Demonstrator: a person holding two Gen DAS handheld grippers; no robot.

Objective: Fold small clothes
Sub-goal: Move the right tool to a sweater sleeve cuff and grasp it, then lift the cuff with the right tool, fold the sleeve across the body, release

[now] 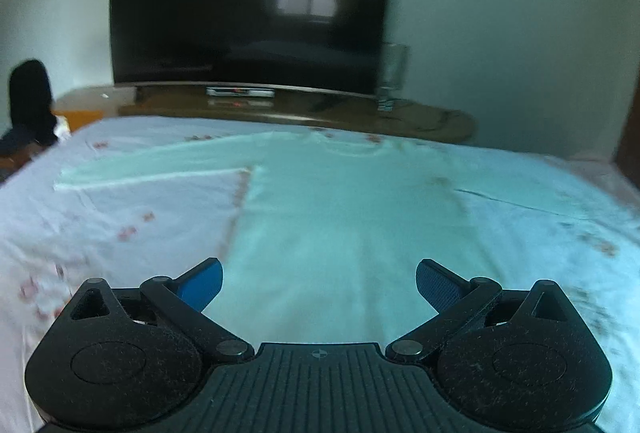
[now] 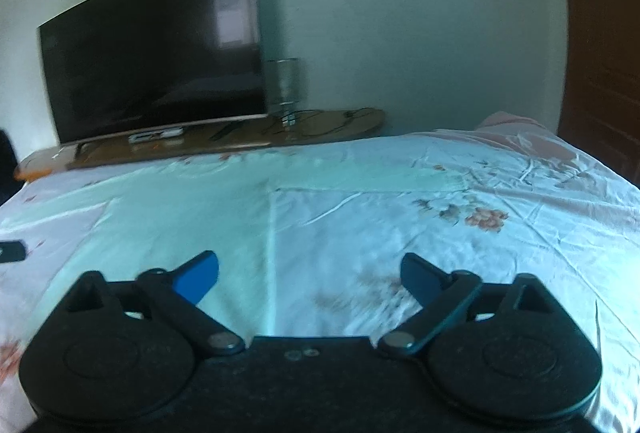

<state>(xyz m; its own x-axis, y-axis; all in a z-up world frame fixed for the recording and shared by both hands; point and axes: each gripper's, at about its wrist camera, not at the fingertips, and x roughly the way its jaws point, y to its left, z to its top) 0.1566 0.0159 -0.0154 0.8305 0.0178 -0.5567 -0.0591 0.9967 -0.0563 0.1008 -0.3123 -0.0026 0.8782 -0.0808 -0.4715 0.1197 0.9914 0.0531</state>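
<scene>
**Inspector A:** Garment: pale long-sleeved top (image 1: 320,217) laid flat on bed, over floral bedsheet (image 1: 120,225). Neckline at far end, hem nearest camera. Both sleeves spread out sideways. Noted as unfolded.

**Inspector B:** Confirmed from right wrist view. Top (image 2: 180,209) at left of frame, one sleeve stretched rightward across bedsheet (image 2: 480,233). Side edge of top running straight down towards camera.

**Inspector A:** Left hand-held gripper (image 1: 319,283): blue pads spread wide apart, nothing between them. Poised over lower body of top, near hem. Contact with fabric not discernible.

**Inspector B:** Right hand-held gripper (image 2: 309,275): pads likewise well apart, nothing clamped. Positioned over side edge of top, left finger over fabric, right finger over bare sheet. Contact not determinable either. Small dark object (image 2: 12,252) at left edge on bed; identity not clear.

**Inspector A:** Surroundings: large dark television (image 1: 248,5) against far wall, standing on long wooden TV stand (image 1: 420,117) beyond foot of bed. Clear glass vessel (image 1: 394,73) just beside television's right edge. Dark shape (image 1: 30,101) at far left, blurred, not identifiable.

**Inspector B:** Wooden door (image 2: 604,45) at right edge of frame. Both views motion-blurred.
</scene>
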